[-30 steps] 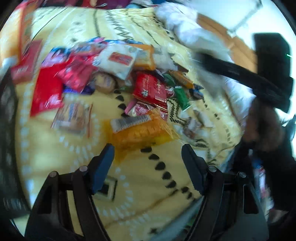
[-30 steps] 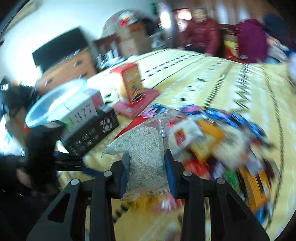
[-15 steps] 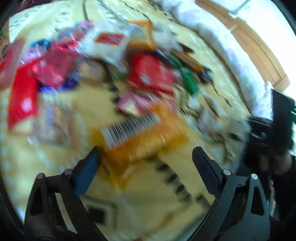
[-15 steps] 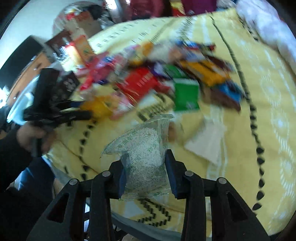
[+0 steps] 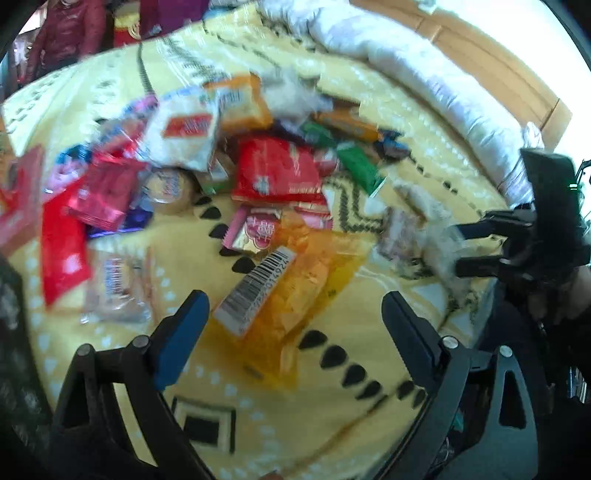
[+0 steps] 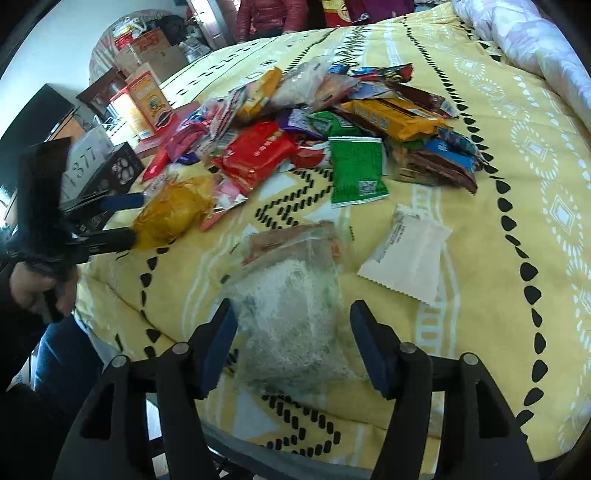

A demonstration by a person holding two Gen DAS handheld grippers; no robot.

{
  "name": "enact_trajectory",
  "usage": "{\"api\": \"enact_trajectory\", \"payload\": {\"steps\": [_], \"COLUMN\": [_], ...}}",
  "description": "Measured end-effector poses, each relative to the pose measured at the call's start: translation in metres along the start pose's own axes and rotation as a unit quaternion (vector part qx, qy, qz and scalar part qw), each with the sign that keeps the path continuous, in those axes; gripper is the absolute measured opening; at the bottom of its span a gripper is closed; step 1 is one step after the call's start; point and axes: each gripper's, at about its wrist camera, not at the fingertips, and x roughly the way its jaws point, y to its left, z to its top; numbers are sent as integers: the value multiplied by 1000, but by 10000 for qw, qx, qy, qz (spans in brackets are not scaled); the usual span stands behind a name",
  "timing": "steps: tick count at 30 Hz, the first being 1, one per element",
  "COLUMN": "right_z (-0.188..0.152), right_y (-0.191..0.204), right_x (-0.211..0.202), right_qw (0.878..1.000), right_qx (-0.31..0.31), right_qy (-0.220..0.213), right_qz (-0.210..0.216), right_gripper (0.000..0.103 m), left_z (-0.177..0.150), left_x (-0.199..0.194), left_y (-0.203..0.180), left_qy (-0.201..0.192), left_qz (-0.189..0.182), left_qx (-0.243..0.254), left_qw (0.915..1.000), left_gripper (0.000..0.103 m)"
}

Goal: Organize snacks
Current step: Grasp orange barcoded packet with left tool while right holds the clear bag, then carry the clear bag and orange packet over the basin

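My left gripper (image 5: 291,314) stands open, wide, just above the yellow bedspread (image 5: 122,92). An orange snack packet (image 5: 295,280) with a barcode label lies between and ahead of its fingers, untouched; the right wrist view shows the same packet (image 6: 173,210) between the left gripper's fingers (image 6: 110,218). My right gripper (image 6: 291,317) hangs low over the bed's near edge with its jaws opening. A clear bag of white grains (image 6: 288,295) lies on the bedspread between them, and the pads do not press it.
A pile of snack packets (image 6: 332,110) fills the bed's middle, a green packet (image 6: 354,170) and a white packet (image 6: 406,254) nearest. Boxes (image 6: 147,99) stand at the far left. A folded duvet (image 6: 535,48) lies along the right. A person in red (image 6: 269,14) stands beyond.
My right gripper came down to the bed with the clear grain bag, then its jaws parted and the bag now rests on the bedspread. My left gripper spread wider and closed in on the orange packet.
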Motion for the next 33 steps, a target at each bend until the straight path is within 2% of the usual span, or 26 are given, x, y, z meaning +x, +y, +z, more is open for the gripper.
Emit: {"api": "enact_trajectory", "payload": {"steps": [2, 4, 6, 7, 9, 11, 12, 16, 20, 23, 25, 27, 30, 33], "right_z": [0, -1, -1, -2, -4, -7, -7, -10, -6, 4, 18, 38, 69, 107], "right_y": [4, 6, 5, 2, 0, 0, -2, -5, 3, 12, 22, 41, 74, 122], "right_x": [5, 10, 13, 17, 24, 26, 25, 15, -6, -23, -38, -53, -69, -75], "right_qw": [9999, 9997, 9998, 9997, 9994, 9993, 9995, 9997, 9984, 9969, 9952, 9922, 9863, 9780], "right_qx": [-120, -166, -168, -156, -192, -214, -163, 27, -4, -36, -108, -276, -574, -913], "right_qy": [96, 157, 105, 110, 174, 114, 62, -221, -550, -777, -975, -1217, -1519, -1730], "right_qz": [-55, -41, -91, -120, -244, -277, -258, -129, -126, -86, -8, 61, 299, 725], "right_gripper": [77, 78, 78, 75, 69, 68, 63, 49, 48, 48, 48, 48, 48, 48], "left_z": [3, 3, 3, 2, -1, -5, -6, -10, -6, 3, 8, 11, 7, -10], "left_x": [14, 18, 18, 18, 15, 14, 14, 9, -13, -45, -74, -113, -176, -241], "left_y": [5, 9, 7, 6, 2, -2, -4, -7, -11, -7, -1, 12, 33, 63], "left_qy": [124, 154, 117, 111, 37, -2, -37, -157, -413, -795, -1064, -1433, -1927, -2370], "left_qz": [110, 13, -50, -60, -67, -23, -1, -13, 52, 189, 454, 692, 1273, 1770], "left_qx": [-39, -161, -170, -183, -160, -149, -188, -401, -522, -663, -743, -911, -1134, -1502], "left_qw": [9999, 9998, 9998, 9998, 9998, 9999, 9998, 9991, 9978, 9944, 9905, 9831, 9663, 9434], "left_gripper": [94, 93, 76, 76, 64, 62, 58, 54, 53, 53, 53, 53, 53, 53]}}
